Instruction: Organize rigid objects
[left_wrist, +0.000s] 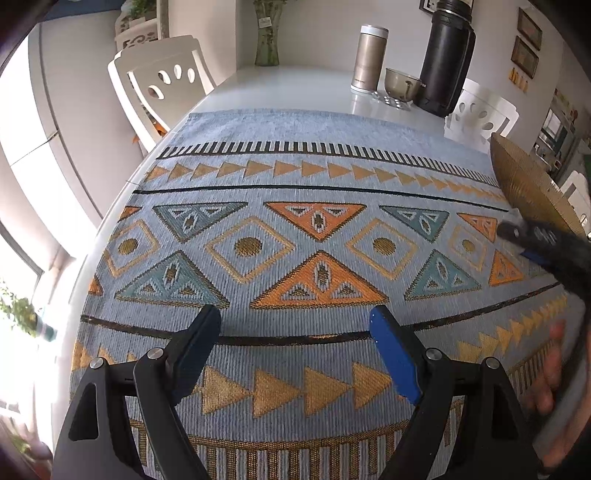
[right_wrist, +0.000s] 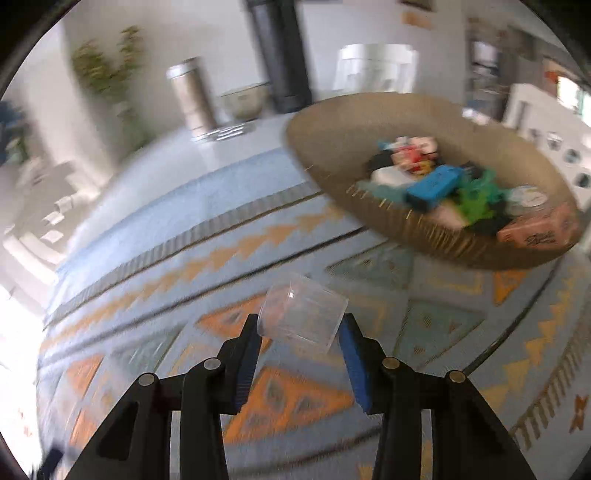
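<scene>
In the right wrist view my right gripper (right_wrist: 300, 326) is shut on a small clear plastic cup (right_wrist: 303, 314), which lies tilted between the blue pads above the patterned cloth. Ahead and to the right stands a woven basket (right_wrist: 332, 136) holding several items, among them a blue box (right_wrist: 434, 188), a green toy (right_wrist: 478, 201) and a pink carton (right_wrist: 535, 229). In the left wrist view my left gripper (left_wrist: 295, 325) hangs open over the cloth with nothing between its fingers. The right gripper (left_wrist: 532, 240) shows blurred at that view's right edge, beside the basket (left_wrist: 524, 181).
A patterned blue and orange cloth (left_wrist: 295, 236) covers the white table (left_wrist: 288, 85). At the far end stand a steel canister (left_wrist: 369, 57), a small bowl (left_wrist: 400, 83) and a tall black flask (left_wrist: 445, 59). White chairs (left_wrist: 162, 81) stand on both sides. A hand (left_wrist: 550, 384) is at the right edge.
</scene>
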